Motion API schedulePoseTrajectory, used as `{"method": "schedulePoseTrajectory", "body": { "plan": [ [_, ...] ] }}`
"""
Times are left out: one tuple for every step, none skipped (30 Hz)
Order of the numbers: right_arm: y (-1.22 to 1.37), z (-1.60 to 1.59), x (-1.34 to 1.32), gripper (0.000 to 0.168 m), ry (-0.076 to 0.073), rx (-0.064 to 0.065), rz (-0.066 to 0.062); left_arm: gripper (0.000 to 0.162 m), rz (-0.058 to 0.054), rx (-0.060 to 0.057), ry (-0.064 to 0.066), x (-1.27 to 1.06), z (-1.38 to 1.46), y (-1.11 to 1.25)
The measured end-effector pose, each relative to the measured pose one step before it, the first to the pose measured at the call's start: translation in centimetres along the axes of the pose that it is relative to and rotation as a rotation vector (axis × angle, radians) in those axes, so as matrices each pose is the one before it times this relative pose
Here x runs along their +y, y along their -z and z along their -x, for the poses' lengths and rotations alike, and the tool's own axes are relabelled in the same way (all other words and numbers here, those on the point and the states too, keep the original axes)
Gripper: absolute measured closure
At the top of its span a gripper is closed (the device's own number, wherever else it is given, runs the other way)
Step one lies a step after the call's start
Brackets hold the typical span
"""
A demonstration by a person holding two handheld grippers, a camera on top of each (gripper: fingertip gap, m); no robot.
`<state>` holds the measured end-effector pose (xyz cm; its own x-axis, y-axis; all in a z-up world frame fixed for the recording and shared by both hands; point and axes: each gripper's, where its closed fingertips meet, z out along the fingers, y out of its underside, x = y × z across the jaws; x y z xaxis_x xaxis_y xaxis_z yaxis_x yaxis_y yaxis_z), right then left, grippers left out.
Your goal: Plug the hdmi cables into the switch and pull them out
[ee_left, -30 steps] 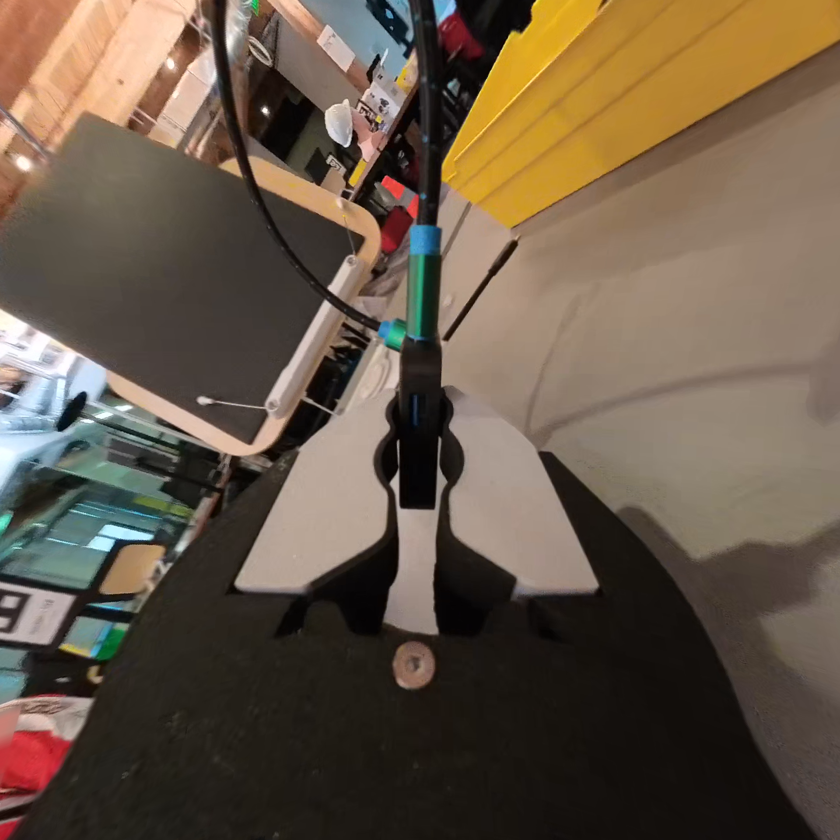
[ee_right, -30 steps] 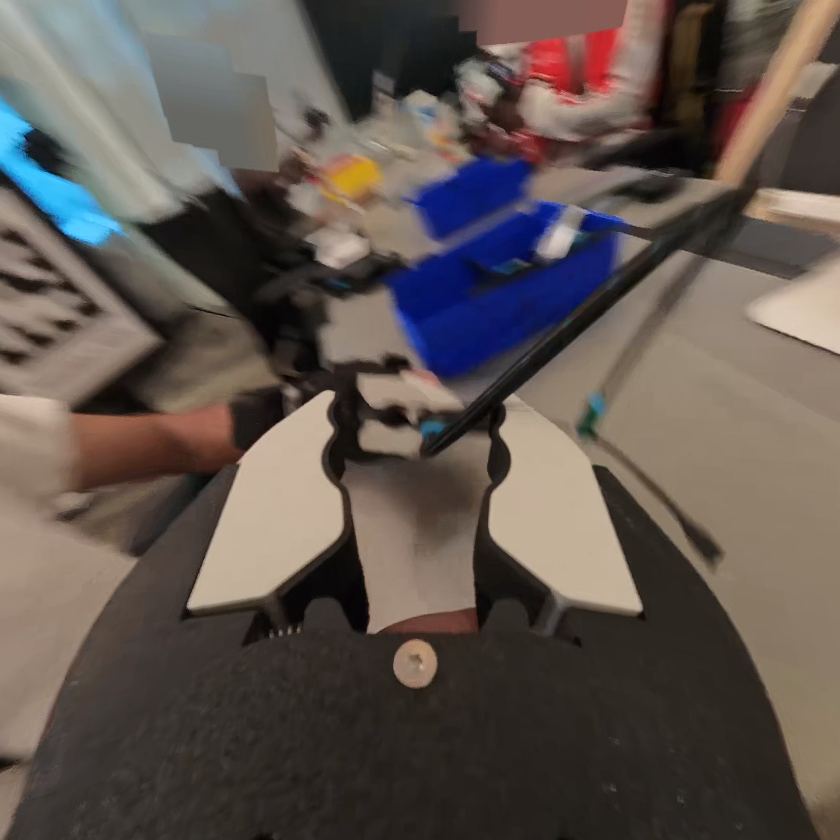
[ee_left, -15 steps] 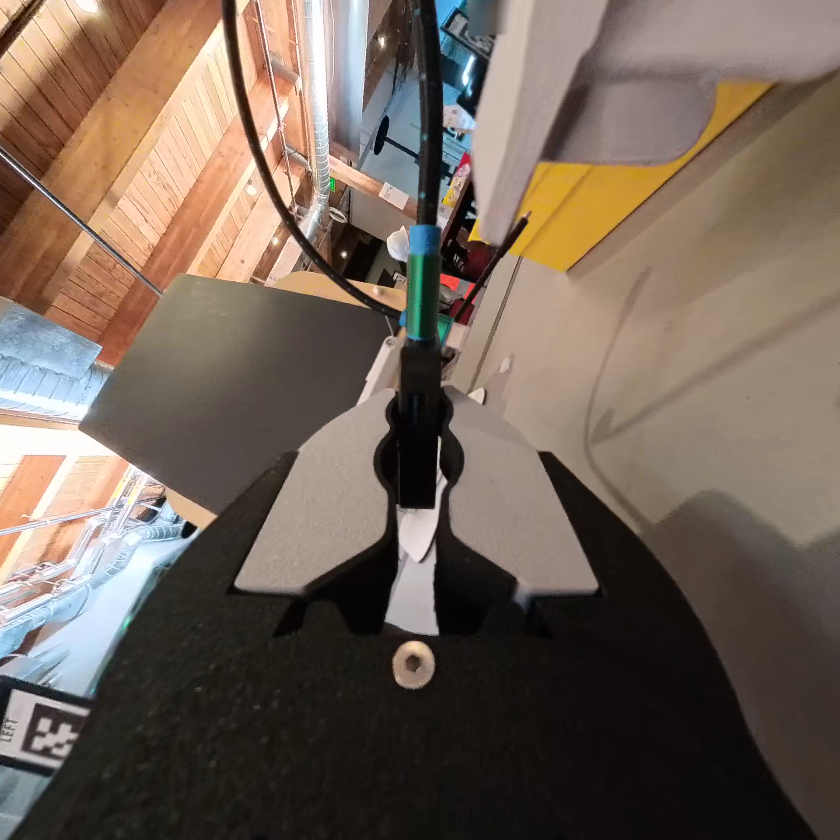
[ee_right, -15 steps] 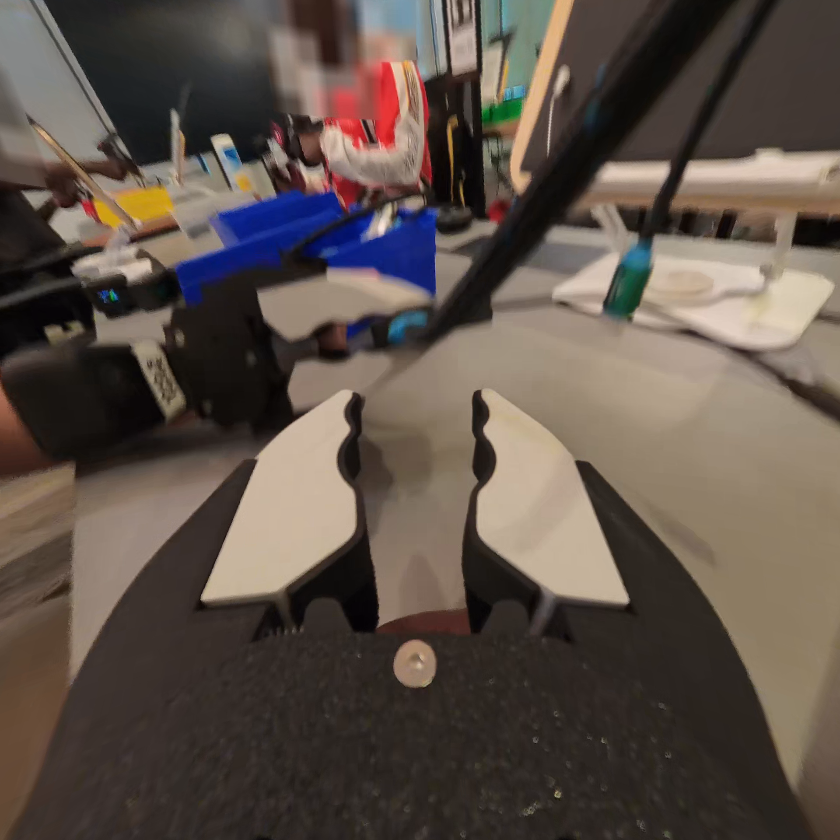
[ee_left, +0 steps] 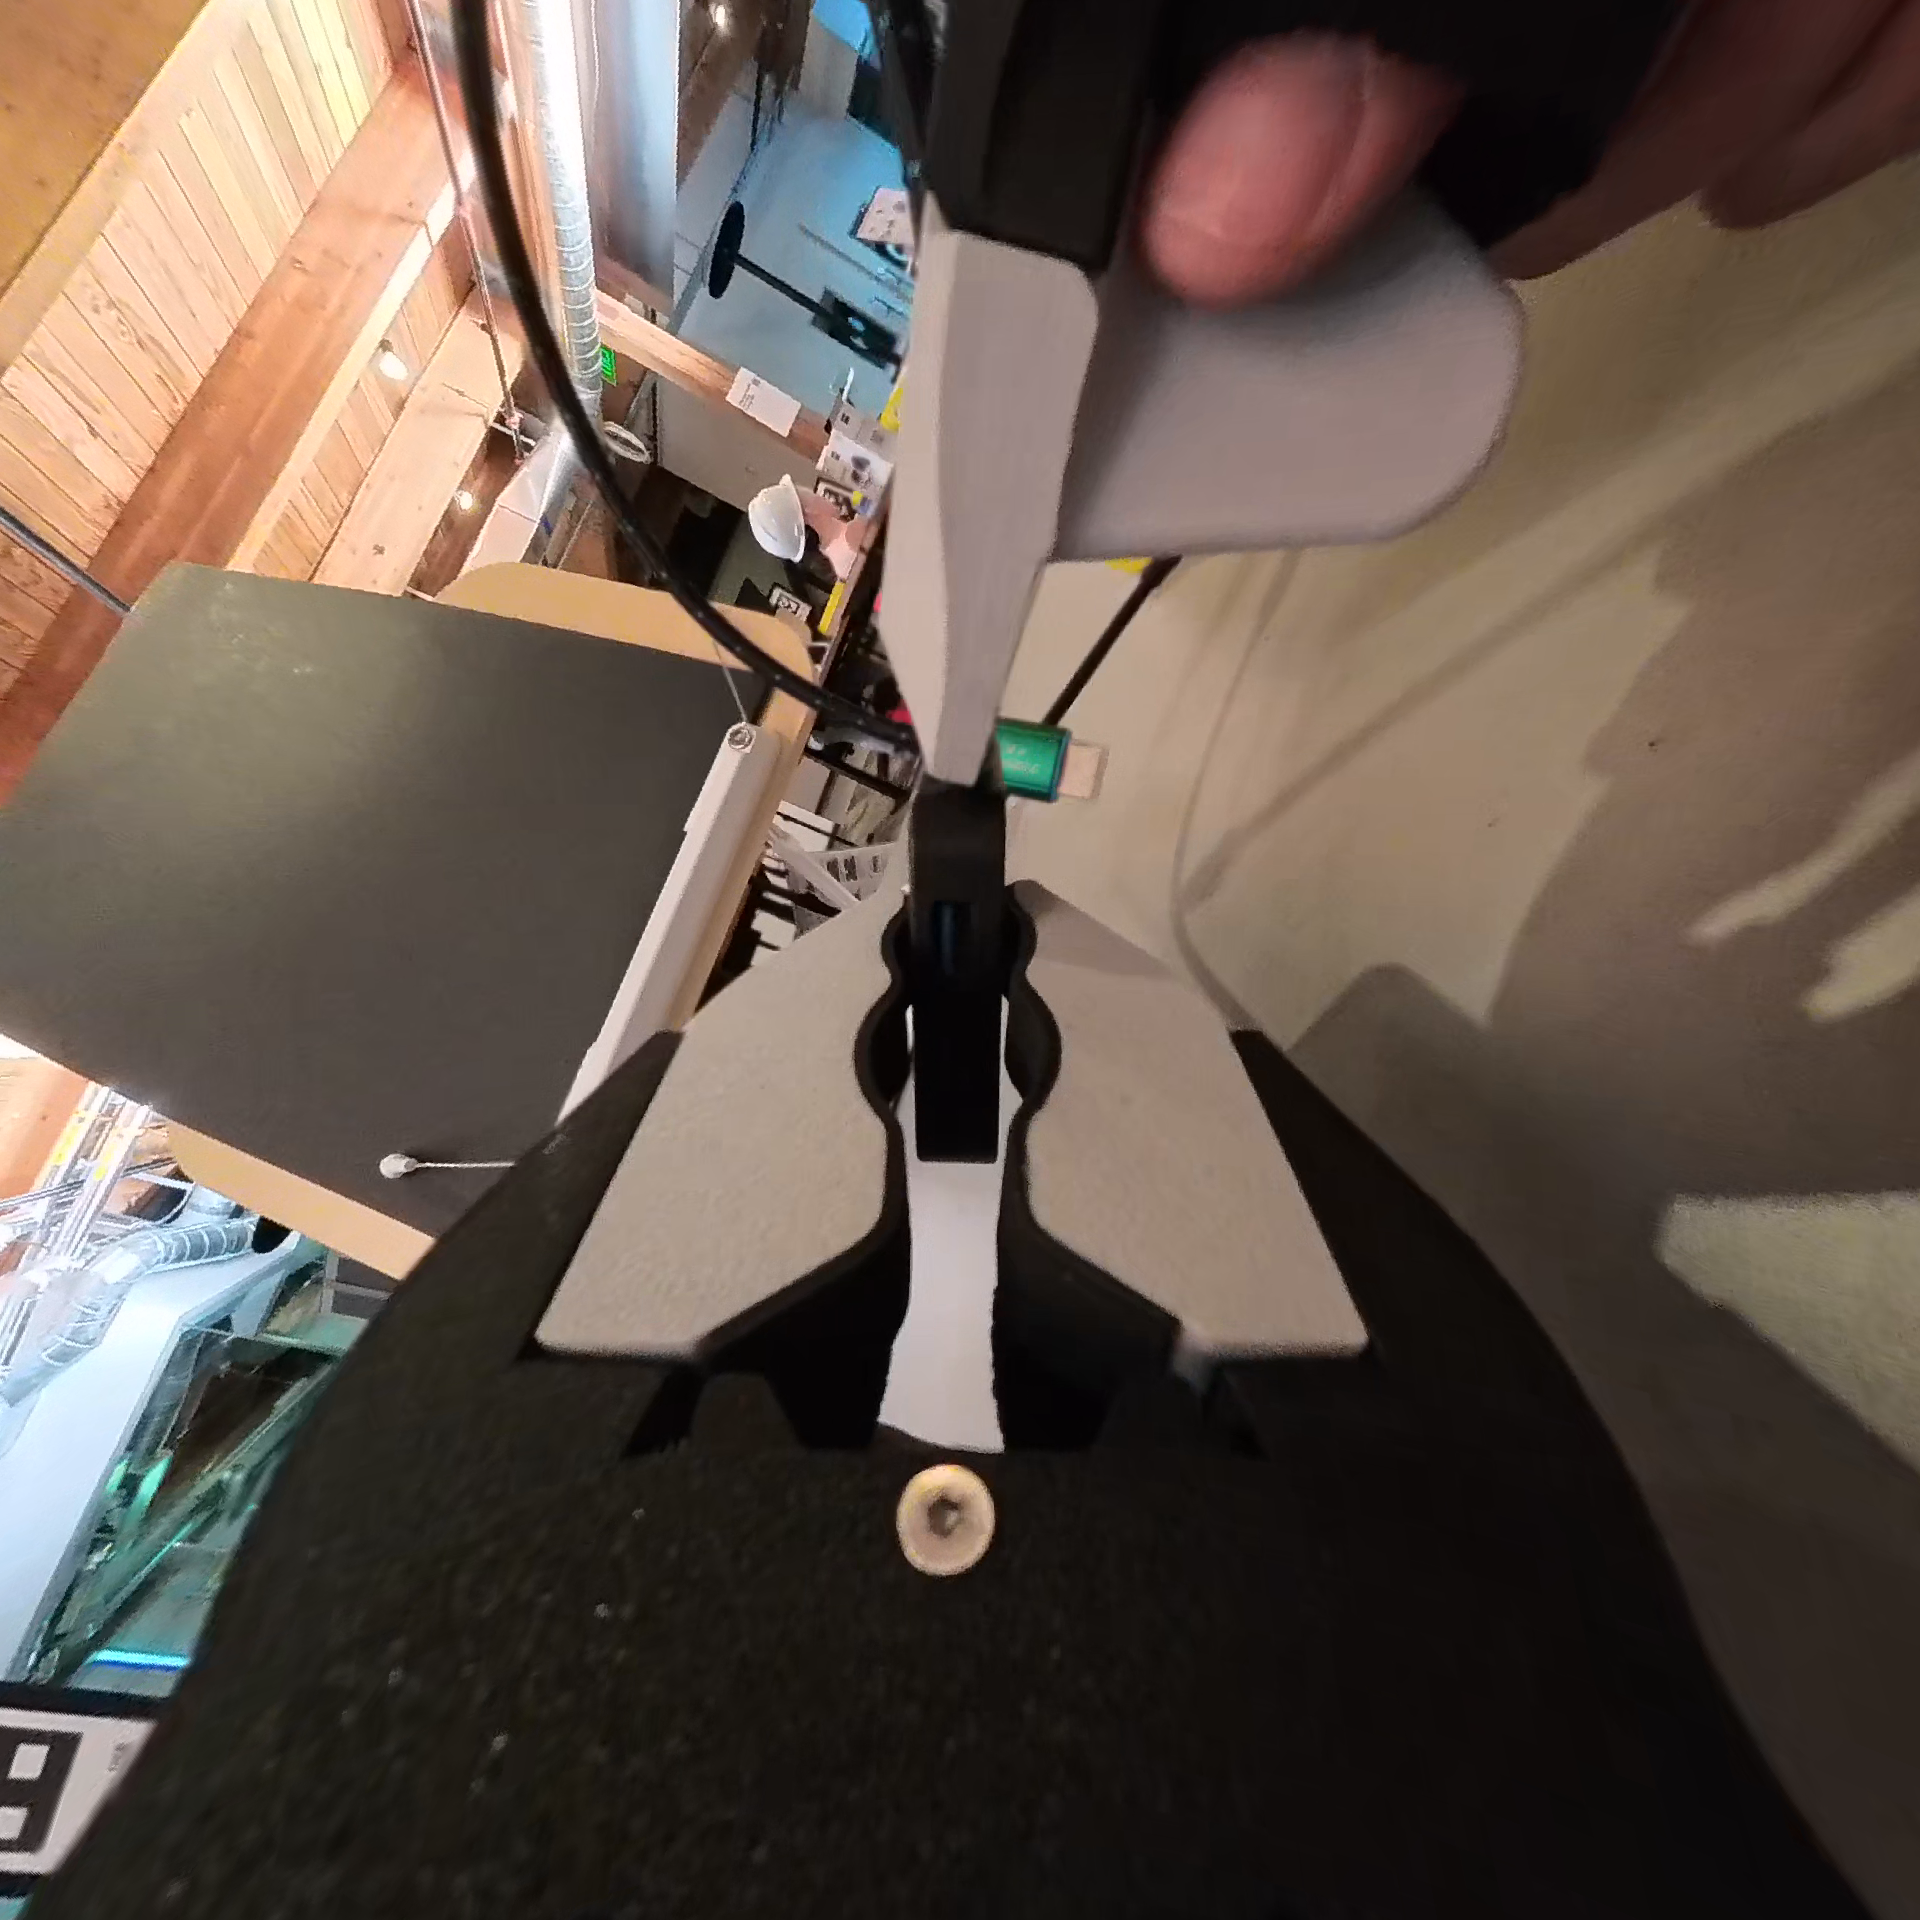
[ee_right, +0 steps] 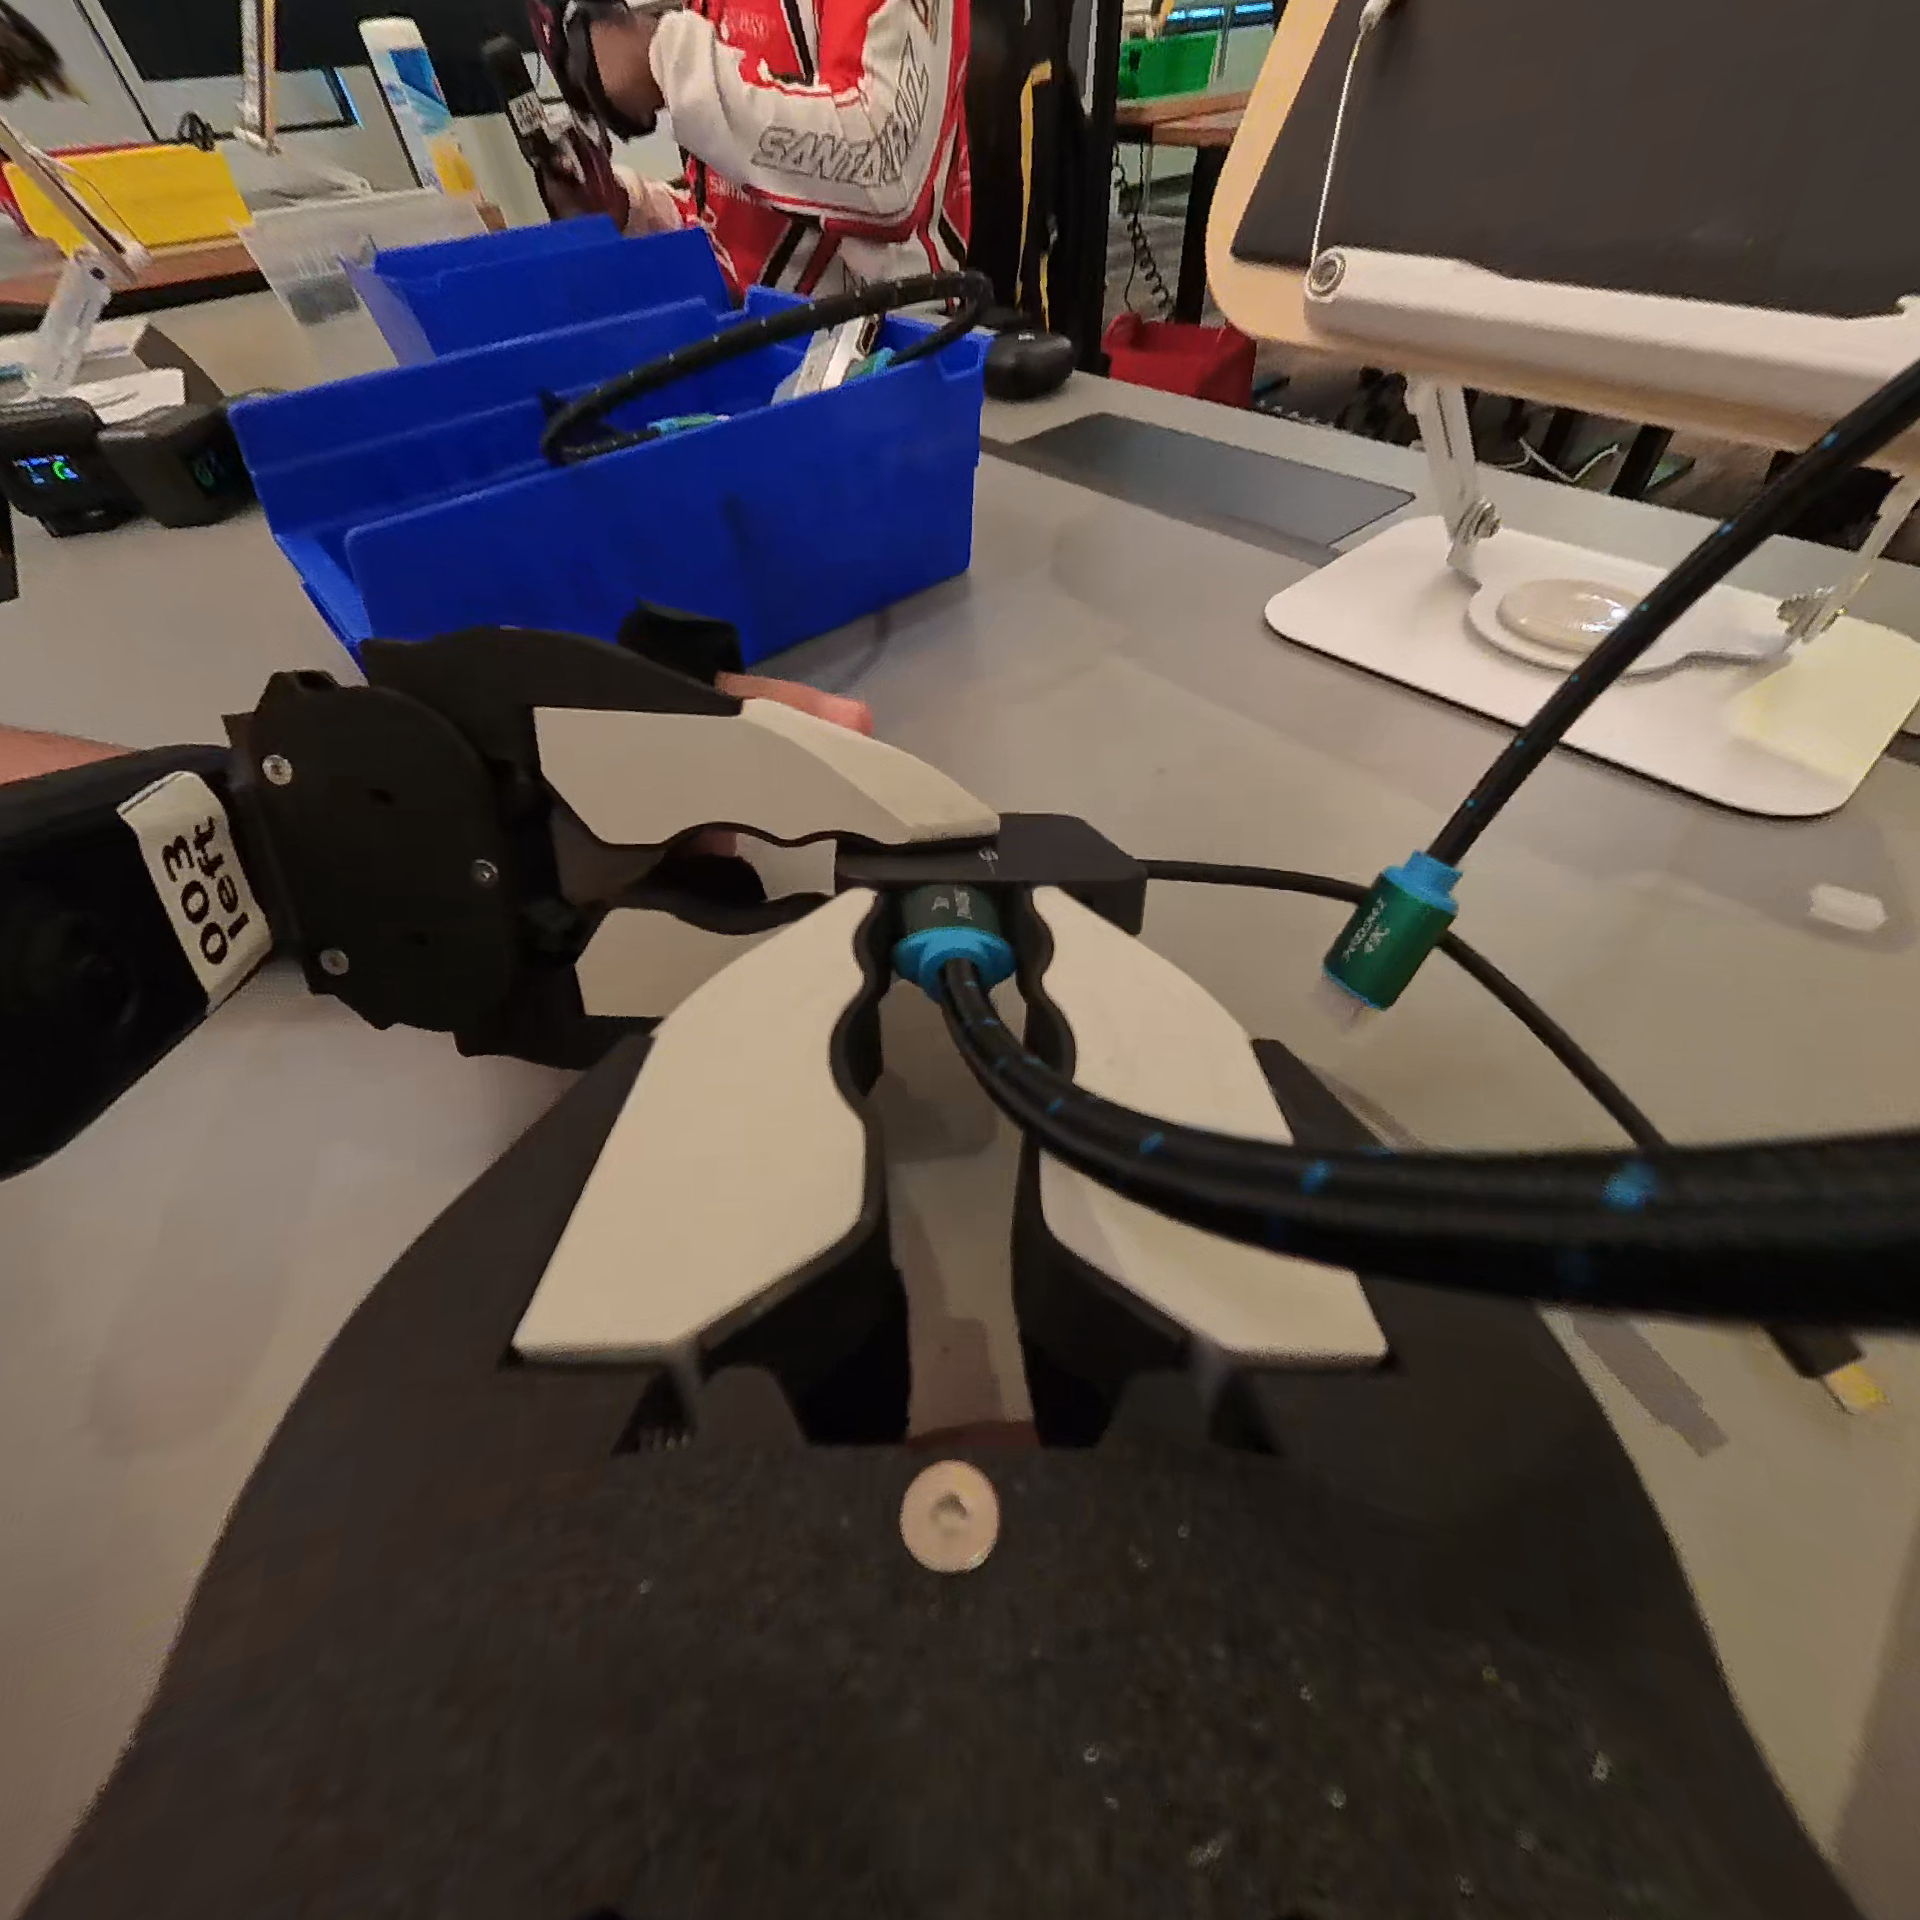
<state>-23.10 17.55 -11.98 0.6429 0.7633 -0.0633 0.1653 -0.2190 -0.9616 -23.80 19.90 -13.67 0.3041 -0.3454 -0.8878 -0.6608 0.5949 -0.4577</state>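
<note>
1. Now the right gripper (ee_right: 954, 914) is at the small black hdmi switch box (ee_right: 1070, 852). A second ago it was swinging through the air with its fingers wide and nothing between them.
2. Its fingers have since drawn in narrow around the green metal-shelled hdmi plug with the blue collar (ee_right: 940, 914). The plug sits in the scalloped notch near the tips, and contact looks made on both sides. Its thick black braided cable (ee_right: 1351, 1184) runs out towards 4 o'clock across the right finger.
3. The left gripper (ee_left: 956, 935) has not let go over the last second. Its fingers stay clamped narrow on the switch box, which it holds edge-on above the grey bench (ee_right: 1143, 675), coming in from 9 o'clock in the right wrist view.
4. That plug looks seated in the switch, as it was a second ago, so the pull-out appears to be the step in hand. One gripper braces the box and the other has the plug.
5. A second green hdmi plug (ee_right: 1387, 940) hangs free at 3 o'clock of the switch with its metal tip bare, near the switch but not in it.
6. A straight pull along the plug's axis looks wise. A sideways tug could twist the box in the left fingers.
</note>
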Motion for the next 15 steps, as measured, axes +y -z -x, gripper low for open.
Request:
{"method": "schedulePoseTrajectory", "body": {
  "plan": [
    [0.071,0.026,0.162,0.147,0.0062,0.0043,0.0104,0.148,-0.0027,0.0046,-0.0073,-0.037,-0.079,0.014],
    [0.076,0.065,0.184,0.147,0.0102,0.0,0.0142,0.148,-0.0065,0.008,-0.0055,-0.061,-0.138,0.05],
    [0.077,0.079,0.157,0.147,0.007,-0.0025,0.0159,0.148,-0.0042,0.0063,-0.0055,-0.038,-0.152,0.057],
    [0.072,0.097,0.13,0.147,-0.0024,-0.0044,0.018,0.148,-0.0076,0.0033,-0.0057,-0.091,-0.065,0.106],
    [0.102,0.146,-0.024,0.147,-0.0018,-0.0047,0.0042,0.148,-0.0117,0.0019,-0.0018,-0.142,0.047,0.126],
    [0.133,0.142,-0.012,0.147,0.0031,-0.0002,0.0028,0.148,-0.0156,0.0036,-0.0013,-0.185,0.013,0.119],
    [0.209,0.199,-0.079,0.147,0.0014,-0.0003,-0.0053,0.148,-0.0158,-0.0011,0.0014,-0.252,0.035,0.138],
    [0.215,0.179,0.022,0.147,0.0095,0.0025,0.001,0.148,-0.0107,0.0034,-0.0041,-0.216,-0.117,0.108],
    [0.23,0.157,0.136,0.147,0.021,-0.0012,0.0116,0.147,-0.0109,0.0015,-0.0081,-0.237,-0.15,0.136],
    [0.233,0.185,0.093,0.147,0.0073,-0.0114,0.008,0.147,-0.0085,-0.0001,-0.0035,-0.258,-0.075,0.147],
    [0.235,0.137,0.028,0.147,-0.0113,-0.0151,0.003,0.147,-0.0071,0.0034,0.0034,-0.25,-0.069,0.062],
    [0.222,0.095,-0.012,0.148,-0.0152,-0.0153,-0.001,0.147,-0.0045,0.0035,0.006,-0.198,-0.024,0.057],
    [0.147,0.09,0.028,0.148,-0.0068,-0.0138,0.0024,0.147,-0.0054,0.0002,-0.0023,-0.122,-0.058,0.039],
    [0.133,0.061,0.023,0.148,-0.0131,-0.01,0.0038,0.147,-0.0051,-0.0029,0.0004,-0.127,-0.028,0.005],
    [0.101,0.057,0.028,0.148,-0.0089,-0.0078,0.002,0.148,0.0021,-0.0004,-0.0006,0.022,-0.026,0.005]
  ]
}}
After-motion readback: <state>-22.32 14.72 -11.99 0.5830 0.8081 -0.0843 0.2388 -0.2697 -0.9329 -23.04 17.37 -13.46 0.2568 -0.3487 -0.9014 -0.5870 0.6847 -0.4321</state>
